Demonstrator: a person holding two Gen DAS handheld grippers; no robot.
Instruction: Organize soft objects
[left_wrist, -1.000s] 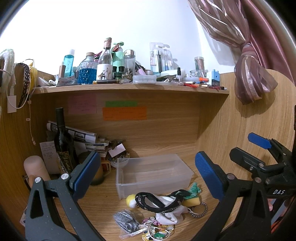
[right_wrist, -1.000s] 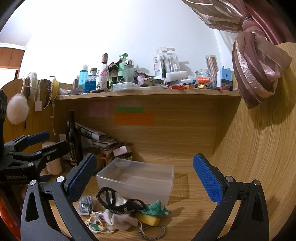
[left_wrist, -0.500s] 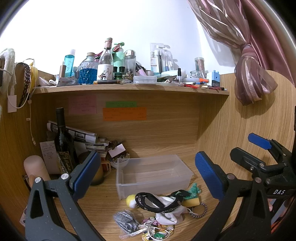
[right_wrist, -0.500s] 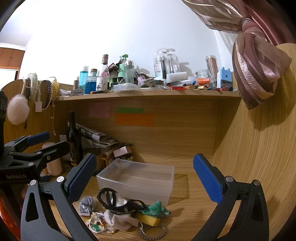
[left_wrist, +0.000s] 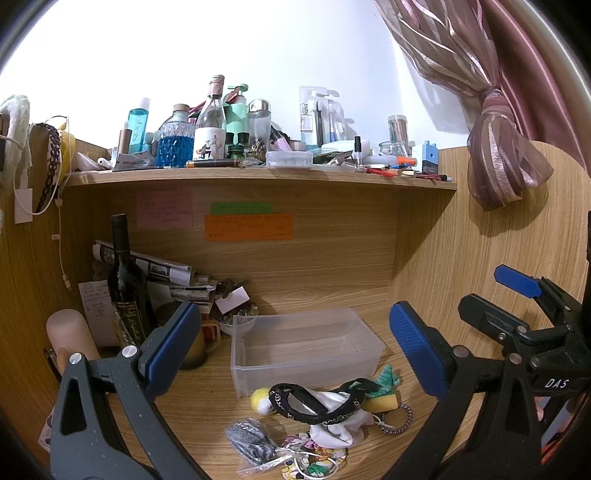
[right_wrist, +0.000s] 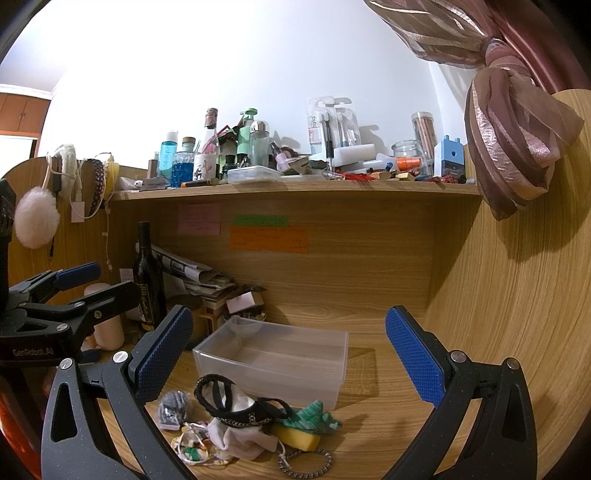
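Note:
A heap of soft items lies on the wooden desk in front of an empty clear plastic box (left_wrist: 306, 347) (right_wrist: 273, 360): a black headband (left_wrist: 314, 402) (right_wrist: 229, 402) over a white cloth (left_wrist: 332, 424) (right_wrist: 240, 435), a yellow sponge (left_wrist: 380, 402) (right_wrist: 295, 435), a green scrunchie (left_wrist: 386, 378) (right_wrist: 310, 413), a beaded hair tie (left_wrist: 397, 419) (right_wrist: 306, 461) and a bagged grey item (left_wrist: 251, 439) (right_wrist: 171, 406). My left gripper (left_wrist: 291, 347) is open and empty above the heap. My right gripper (right_wrist: 288, 350) is open and empty, to its right.
A dark wine bottle (left_wrist: 125, 288) (right_wrist: 147, 273), rolled newspapers (left_wrist: 159, 269) and a mug stand at the back left. A shelf (left_wrist: 258, 175) crowded with bottles runs overhead. A tied pink curtain (left_wrist: 502, 170) hangs at the right wall.

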